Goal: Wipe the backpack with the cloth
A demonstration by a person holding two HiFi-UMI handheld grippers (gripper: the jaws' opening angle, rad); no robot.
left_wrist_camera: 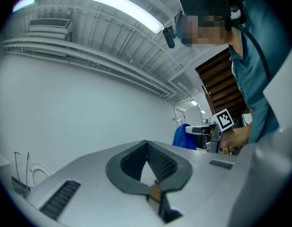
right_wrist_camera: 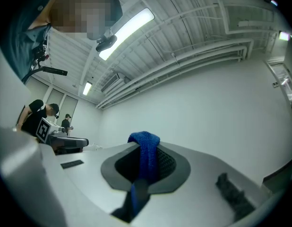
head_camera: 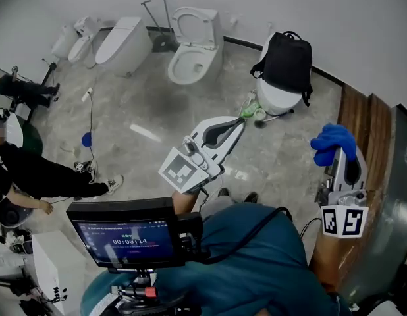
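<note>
A black backpack sits upright on a white toilet by the far wall. My right gripper is at the right, shut on a blue cloth that bunches above its jaws. In the right gripper view the cloth is a folded strip clamped between the dark pads, aimed at a bare wall. My left gripper reaches towards the toilet's base, well short of the backpack. Its jaws meet at the tips with nothing between them. The left gripper view also shows the cloth off to the right.
Two more toilets stand along the back wall on the grey floor. A wooden panel runs down the right side. A person sits at the left. A monitor hangs just below my head.
</note>
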